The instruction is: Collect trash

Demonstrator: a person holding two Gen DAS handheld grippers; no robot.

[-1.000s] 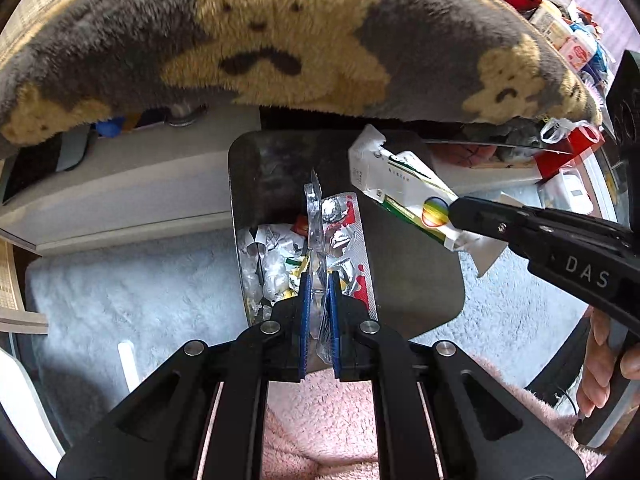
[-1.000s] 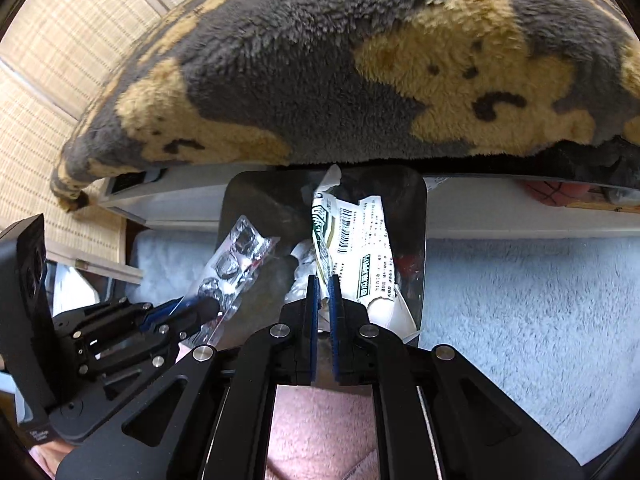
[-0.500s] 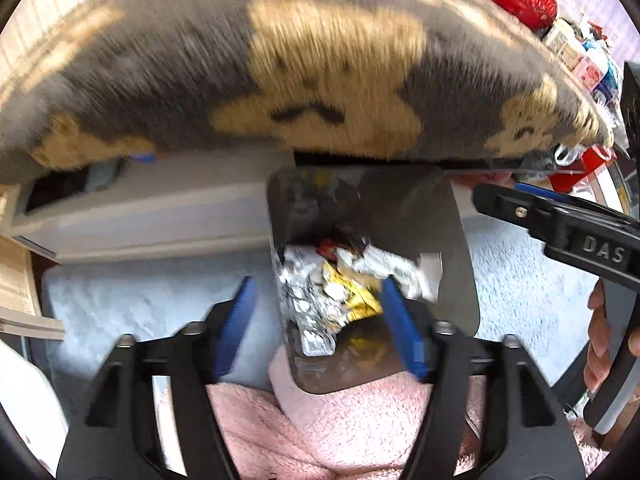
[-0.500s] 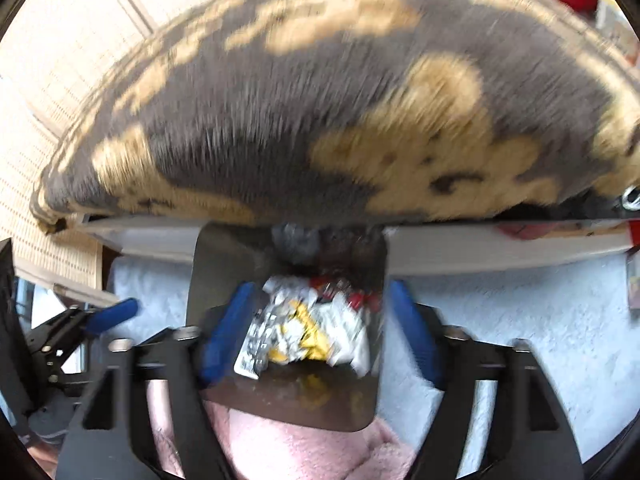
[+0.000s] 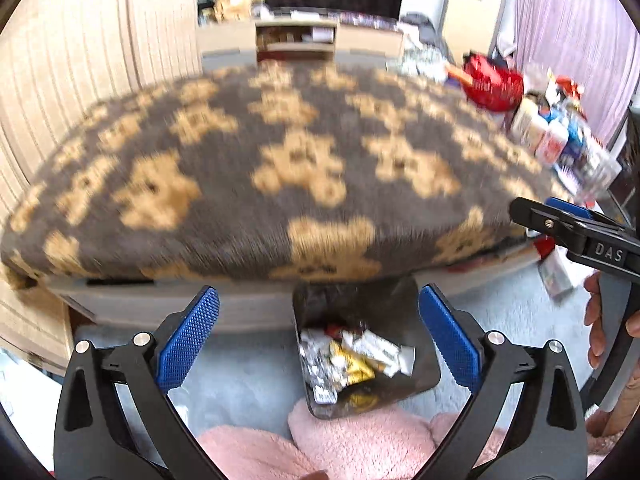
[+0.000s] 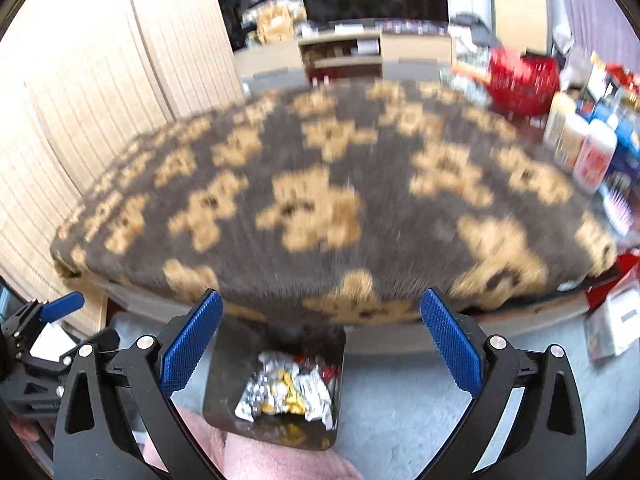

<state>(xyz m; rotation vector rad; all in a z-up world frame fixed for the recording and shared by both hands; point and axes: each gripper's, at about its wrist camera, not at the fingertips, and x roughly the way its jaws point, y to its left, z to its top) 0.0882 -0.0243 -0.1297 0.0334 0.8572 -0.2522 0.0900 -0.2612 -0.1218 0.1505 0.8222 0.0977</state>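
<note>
Reading "DAS" on the right hand-held gripper [image 5: 532,210]; both it and the left hand-held gripper [image 5: 318,336] are opening, nothing between (wrappers dropped since a second ago), trash [image 5: 352,354] in the bin [image 5: 420,368] below.

You see a grey blanket [image 5: 280,168] patterned with tan bears. At your six o'clock, the dark bin [image 5: 416,308] holds silver and yellow wrappers [image 5: 352,360], with pink fleece [image 5: 360,440] below.
</note>
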